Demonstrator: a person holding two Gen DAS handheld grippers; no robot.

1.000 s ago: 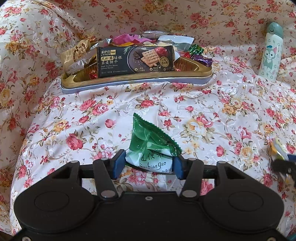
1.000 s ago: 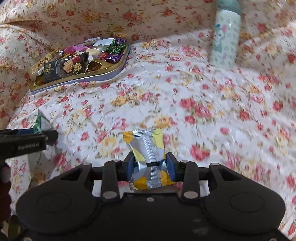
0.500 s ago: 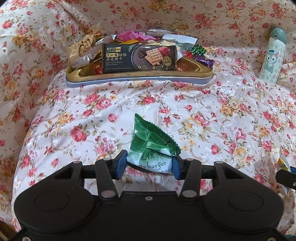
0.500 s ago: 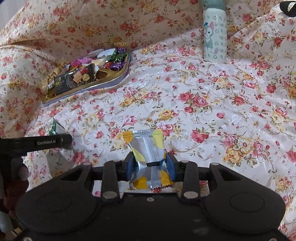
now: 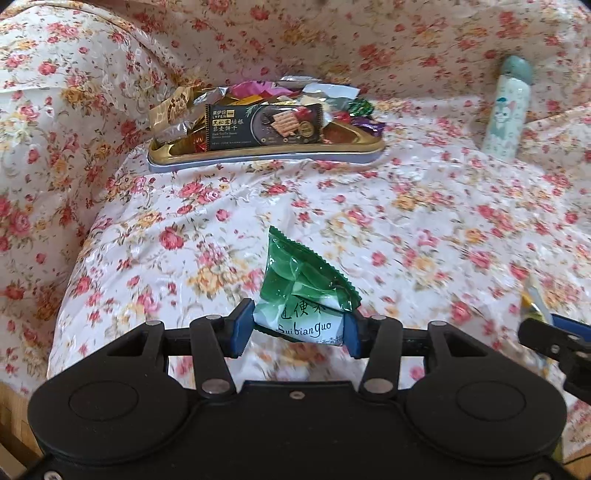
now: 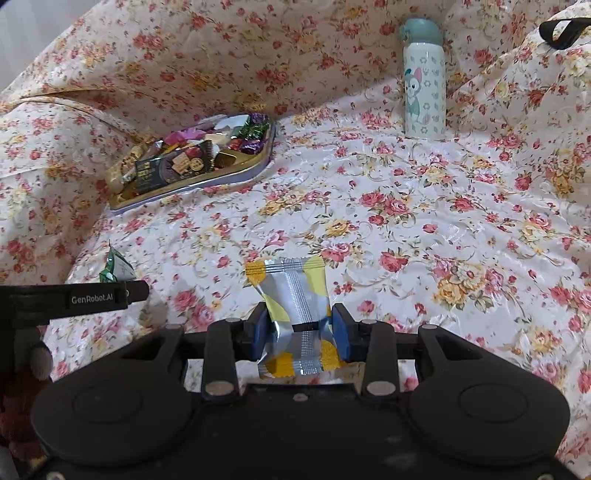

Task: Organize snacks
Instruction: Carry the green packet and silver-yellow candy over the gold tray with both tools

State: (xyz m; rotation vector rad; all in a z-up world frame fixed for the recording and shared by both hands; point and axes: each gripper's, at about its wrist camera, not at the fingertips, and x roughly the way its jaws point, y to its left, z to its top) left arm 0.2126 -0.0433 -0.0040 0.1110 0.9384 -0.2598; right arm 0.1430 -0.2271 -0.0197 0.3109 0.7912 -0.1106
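Note:
My left gripper (image 5: pixel 297 328) is shut on a green and white snack packet (image 5: pixel 301 291), held clear of the flowered cloth. My right gripper (image 6: pixel 299 330) is shut on a silver and yellow snack packet (image 6: pixel 295 295), also lifted. A gold tray (image 5: pixel 266 151) heaped with several wrapped snacks, a dark cracker pack (image 5: pixel 264 123) among them, sits at the back of the cloth. In the right wrist view that tray (image 6: pixel 192 182) lies far left. The left gripper's side and green packet (image 6: pixel 112 267) show at that view's left edge.
A pale green and white bottle (image 6: pixel 424 79) stands upright at the back right, also seen as a bottle (image 5: pixel 508 107) in the left wrist view. The flowered cloth (image 6: pixel 406 229) covers the surface and rises behind and at both sides. A black strap (image 6: pixel 561 31) lies top right.
Both grippers have risen and drawn back with their packets, so the tray and bottle look smaller and farther. Both grips are unchanged.

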